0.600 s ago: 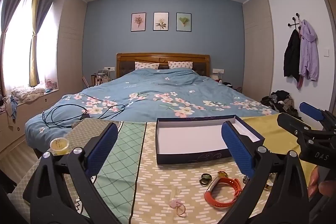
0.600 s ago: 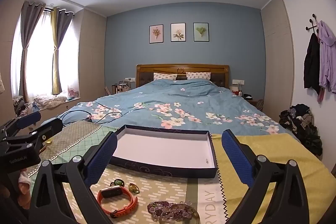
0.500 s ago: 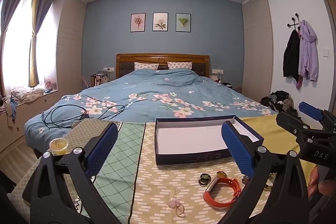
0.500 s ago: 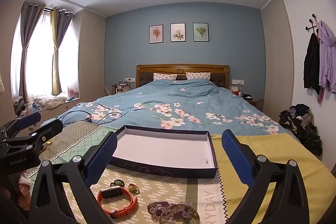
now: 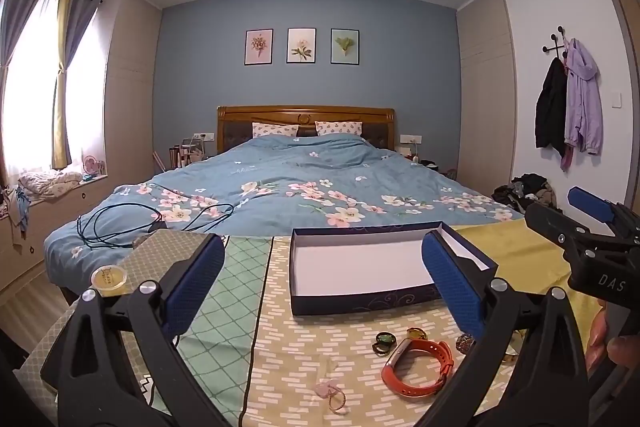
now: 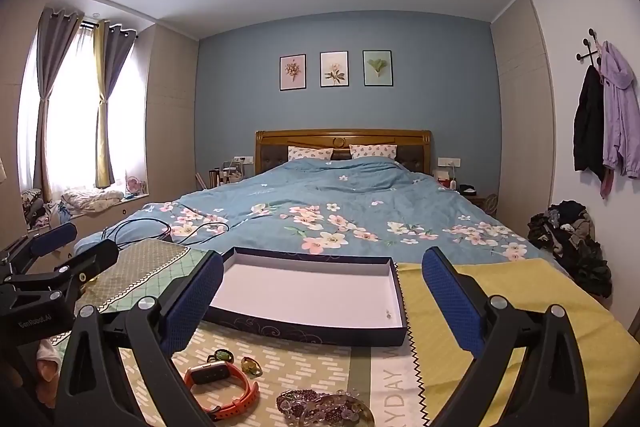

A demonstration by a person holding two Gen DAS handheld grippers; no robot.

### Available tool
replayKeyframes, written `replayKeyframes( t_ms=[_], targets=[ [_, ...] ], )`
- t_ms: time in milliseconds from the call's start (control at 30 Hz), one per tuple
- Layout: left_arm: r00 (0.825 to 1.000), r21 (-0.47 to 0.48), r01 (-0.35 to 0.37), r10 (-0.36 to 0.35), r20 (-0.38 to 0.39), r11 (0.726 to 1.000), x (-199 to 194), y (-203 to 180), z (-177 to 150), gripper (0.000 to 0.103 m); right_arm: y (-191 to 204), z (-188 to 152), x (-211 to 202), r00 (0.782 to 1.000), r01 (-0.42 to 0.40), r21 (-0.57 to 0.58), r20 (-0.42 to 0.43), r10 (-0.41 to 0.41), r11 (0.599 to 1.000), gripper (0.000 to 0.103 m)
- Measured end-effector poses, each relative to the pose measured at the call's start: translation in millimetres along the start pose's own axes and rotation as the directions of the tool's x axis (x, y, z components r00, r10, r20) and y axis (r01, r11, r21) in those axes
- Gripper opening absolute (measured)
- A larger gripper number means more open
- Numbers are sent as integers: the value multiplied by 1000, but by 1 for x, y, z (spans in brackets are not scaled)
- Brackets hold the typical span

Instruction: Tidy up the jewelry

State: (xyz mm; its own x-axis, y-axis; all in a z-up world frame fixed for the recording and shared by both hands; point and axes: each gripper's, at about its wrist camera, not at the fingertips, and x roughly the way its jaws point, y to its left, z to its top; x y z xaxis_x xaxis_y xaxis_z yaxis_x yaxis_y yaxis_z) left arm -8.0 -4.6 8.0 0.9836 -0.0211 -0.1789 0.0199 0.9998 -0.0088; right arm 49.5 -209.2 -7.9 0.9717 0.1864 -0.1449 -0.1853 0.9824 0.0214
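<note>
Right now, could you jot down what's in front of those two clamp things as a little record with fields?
setting: bedroom, patterned cloth at the foot of a bed
box: open navy box, white inside, nearly bare
orange watch: on the cloth, outside the box
rings: beside the watch
beaded piece: near the front edge
left gripper: open, holding nothing
right gripper: open, holding nothing

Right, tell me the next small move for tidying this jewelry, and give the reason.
Probably lower the right gripper onto the orange watch. Both grippers are open and hold nothing, the dark blue box looks almost bare, and the watch lies on the cloth just in front of it.
</note>
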Motion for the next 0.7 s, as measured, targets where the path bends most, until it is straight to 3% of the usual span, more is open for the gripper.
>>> replayKeyframes(
  t_ms=[700],
  targets=[
    [1000,2,9,-9,14,1000,2,-2,-4,97,5,2,0,1000,3,-2,11,-3,1000,96]
  ],
)
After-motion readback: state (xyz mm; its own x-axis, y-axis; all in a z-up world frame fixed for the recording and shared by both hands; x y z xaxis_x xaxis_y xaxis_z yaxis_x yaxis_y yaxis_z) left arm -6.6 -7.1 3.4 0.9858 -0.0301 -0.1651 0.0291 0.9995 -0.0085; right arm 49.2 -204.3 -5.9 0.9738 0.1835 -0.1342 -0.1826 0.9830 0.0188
